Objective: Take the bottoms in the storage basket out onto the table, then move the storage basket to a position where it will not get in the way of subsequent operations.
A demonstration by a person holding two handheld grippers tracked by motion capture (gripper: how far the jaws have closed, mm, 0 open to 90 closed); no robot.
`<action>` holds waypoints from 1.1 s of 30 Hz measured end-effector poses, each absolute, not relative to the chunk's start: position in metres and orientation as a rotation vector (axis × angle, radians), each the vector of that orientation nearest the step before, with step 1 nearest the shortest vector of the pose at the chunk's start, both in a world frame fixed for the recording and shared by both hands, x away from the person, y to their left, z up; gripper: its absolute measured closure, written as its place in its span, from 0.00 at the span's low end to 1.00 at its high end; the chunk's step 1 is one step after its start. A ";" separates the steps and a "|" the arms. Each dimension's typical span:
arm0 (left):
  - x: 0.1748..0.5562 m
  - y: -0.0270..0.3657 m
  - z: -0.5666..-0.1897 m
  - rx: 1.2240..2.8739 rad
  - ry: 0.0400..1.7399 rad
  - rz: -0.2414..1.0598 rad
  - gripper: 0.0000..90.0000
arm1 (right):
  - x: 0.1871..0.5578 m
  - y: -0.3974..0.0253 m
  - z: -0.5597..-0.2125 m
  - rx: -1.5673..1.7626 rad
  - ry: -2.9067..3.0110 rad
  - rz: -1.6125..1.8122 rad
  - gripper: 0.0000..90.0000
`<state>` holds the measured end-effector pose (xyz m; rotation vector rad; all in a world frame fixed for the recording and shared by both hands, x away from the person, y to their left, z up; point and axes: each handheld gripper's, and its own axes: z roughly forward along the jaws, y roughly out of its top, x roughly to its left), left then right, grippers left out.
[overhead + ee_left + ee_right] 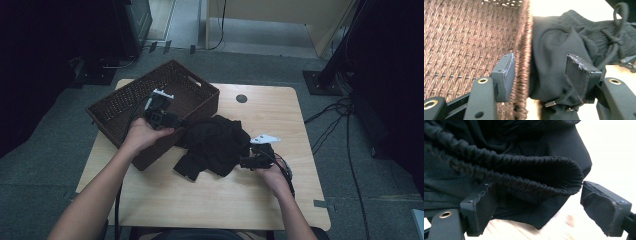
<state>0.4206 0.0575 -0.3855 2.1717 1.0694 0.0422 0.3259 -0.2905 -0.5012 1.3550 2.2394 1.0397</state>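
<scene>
Black garment [216,144] lies crumpled mid-tabletop [280,200], at 4 o'clock of the wicker basket [127,102]. Soft, light, floppy; best held at the elastic waistband [541,173]. Left hand-held gripper [544,75] spread, straddling basket rim and cloth; right hand-held gripper [534,202] spread around the waistband.

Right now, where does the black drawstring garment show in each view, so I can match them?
High view: the black drawstring garment lies mid-table, right of the brown woven basket.
Left gripper view: right half, against the basket's rim.
Right gripper view: upper left, elastic hem between the open fingers.
Shared landmark: the pale wooden table.
</scene>
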 end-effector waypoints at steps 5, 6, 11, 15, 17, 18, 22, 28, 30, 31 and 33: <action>0.422 0.060 -0.390 2.204 1.060 0.061 0.53 | 0.329 -0.289 -0.503 1.352 2.245 1.036 0.15; 0.422 0.061 -0.390 2.211 1.060 0.069 0.54 | 0.330 -0.288 -0.503 1.350 2.248 1.033 0.15; 0.422 0.062 -0.392 2.224 1.054 0.065 0.59 | 0.332 -0.285 -0.503 1.351 2.251 1.028 0.15; 0.425 0.061 -0.394 2.229 1.059 0.058 0.61 | 0.334 -0.285 -0.504 1.344 2.259 1.028 0.15; 0.426 0.061 -0.397 2.239 1.067 0.053 0.62 | 0.333 -0.285 -0.503 1.342 2.257 1.025 0.15; 0.427 0.060 -0.398 2.246 1.068 0.051 0.63 | 0.332 -0.285 -0.503 1.346 2.254 1.027 0.15; 0.429 0.059 -0.402 2.251 1.066 0.048 0.66 | 0.332 -0.286 -0.504 1.342 2.256 1.028 0.15; 0.432 0.061 -0.404 2.256 1.055 0.029 0.82 | 0.333 -0.286 -0.504 1.342 2.257 1.030 0.15; 0.432 0.061 -0.405 2.256 1.048 0.020 0.85 | 0.332 -0.286 -0.504 1.340 2.255 1.031 0.15; 0.432 0.061 -0.405 2.249 1.050 0.014 0.85 | 0.332 -0.287 -0.504 1.339 2.255 1.031 0.15; 0.434 0.063 -0.406 2.231 1.075 -0.023 0.84 | 0.332 -0.287 -0.504 1.340 2.255 1.031 0.15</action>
